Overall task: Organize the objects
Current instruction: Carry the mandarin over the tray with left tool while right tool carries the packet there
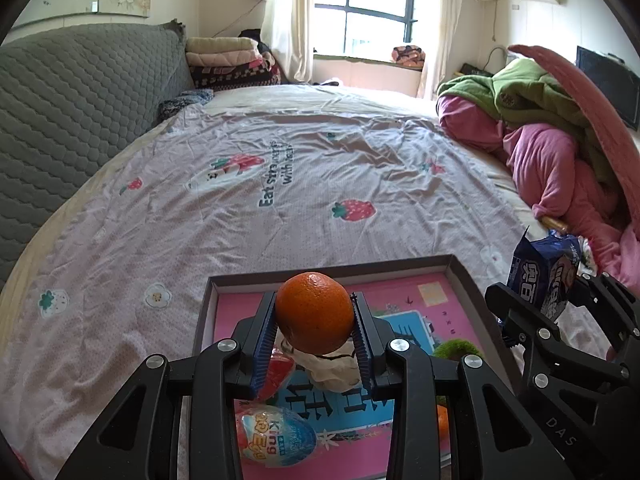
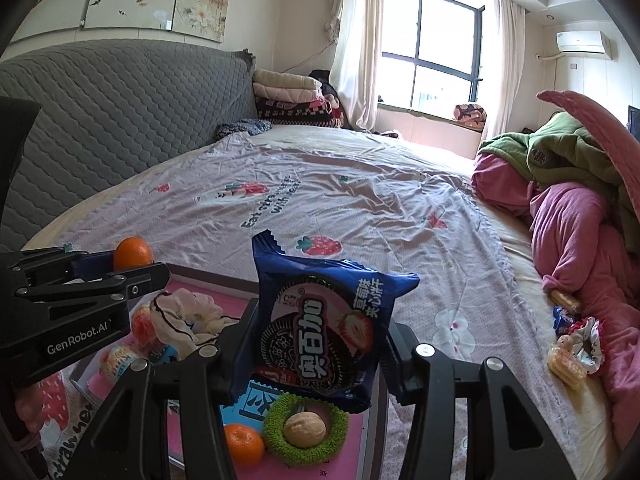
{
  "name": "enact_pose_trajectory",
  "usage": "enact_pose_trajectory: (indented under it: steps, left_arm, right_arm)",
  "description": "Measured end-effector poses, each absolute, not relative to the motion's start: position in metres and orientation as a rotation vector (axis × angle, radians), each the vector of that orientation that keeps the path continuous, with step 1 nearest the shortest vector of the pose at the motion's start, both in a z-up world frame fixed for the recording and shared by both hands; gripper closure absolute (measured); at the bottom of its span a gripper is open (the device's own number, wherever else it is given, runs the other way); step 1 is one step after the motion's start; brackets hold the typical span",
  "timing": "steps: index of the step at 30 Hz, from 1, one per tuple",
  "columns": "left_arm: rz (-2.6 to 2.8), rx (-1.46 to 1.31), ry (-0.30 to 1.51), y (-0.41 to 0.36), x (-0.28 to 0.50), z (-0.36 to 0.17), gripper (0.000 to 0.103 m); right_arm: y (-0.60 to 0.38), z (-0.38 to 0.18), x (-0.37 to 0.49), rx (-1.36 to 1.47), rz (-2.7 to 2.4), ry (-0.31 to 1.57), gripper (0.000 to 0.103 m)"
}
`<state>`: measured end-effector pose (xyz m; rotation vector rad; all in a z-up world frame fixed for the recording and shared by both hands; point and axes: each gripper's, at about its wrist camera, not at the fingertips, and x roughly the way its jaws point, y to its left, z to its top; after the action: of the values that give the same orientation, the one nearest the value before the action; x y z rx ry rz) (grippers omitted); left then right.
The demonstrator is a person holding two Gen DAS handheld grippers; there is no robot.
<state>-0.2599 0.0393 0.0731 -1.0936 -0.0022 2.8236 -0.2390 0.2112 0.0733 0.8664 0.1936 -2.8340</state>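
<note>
Two sets of jaws part-spread over the tray (image 1: 460, 270): left gripper (image 1: 315, 320) pinching an orange (image 1: 315, 312), right gripper (image 2: 320, 344) a cookie packet (image 2: 324, 320).

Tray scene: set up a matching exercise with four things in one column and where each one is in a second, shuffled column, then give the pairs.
Things:
1. orange
2. blue cookie packet
3. walnut
4. scrunchie with red trim

Places:
A. out on the bedsheet, by the pink blanket
B. inside the green ring in the tray
C. between the left gripper's fingers
D. between the right gripper's fingers

Pairs: 1-C, 2-D, 3-B, 4-A
</note>
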Motion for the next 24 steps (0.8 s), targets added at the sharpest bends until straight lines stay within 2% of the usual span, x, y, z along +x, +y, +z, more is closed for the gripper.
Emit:
enact_pose_trajectory:
  steps: [24]
  left_arm:
    - [2.742, -1.246, 0.039, 0.058, -0.273, 0.015, 0.067]
  right_arm:
    - [0.219, 0.023, -0.261, 1.013, -2.788, 0.187, 0.051]
